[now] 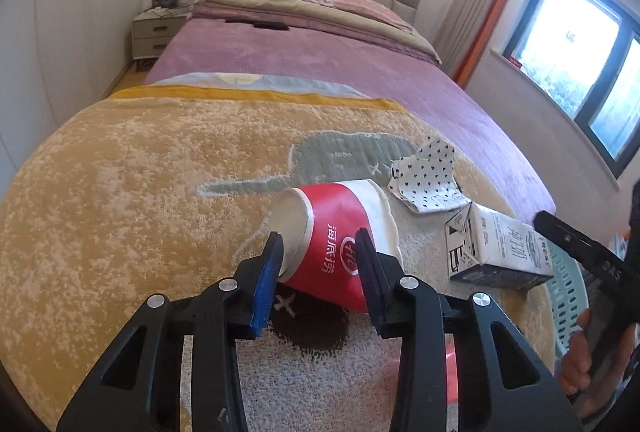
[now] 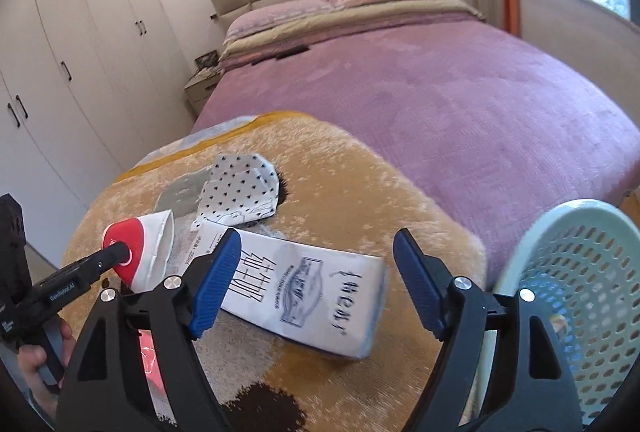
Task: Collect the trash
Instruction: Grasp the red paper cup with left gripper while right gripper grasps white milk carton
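A red and white paper cup [image 1: 340, 232] lies on its side on a yellow towel [image 1: 160, 171] at the foot of the bed. My left gripper [image 1: 320, 264] is closed on the cup, one blue pad inside its mouth and one on its outer wall. The cup also shows in the right wrist view [image 2: 140, 252]. A white milk carton [image 2: 304, 292] lies flat between the open fingers of my right gripper [image 2: 316, 284], untouched. It also shows in the left wrist view [image 1: 496, 248]. A crumpled heart-print wrapper [image 2: 240, 195] lies just beyond.
A pale green perforated basket [image 2: 572, 292] stands at the right, beside the bed's foot. The purple bedspread [image 2: 440, 91] stretches back to pillows and headboard. White wardrobes [image 2: 60, 71] line the left wall, and a window [image 1: 580, 51] is at the right.
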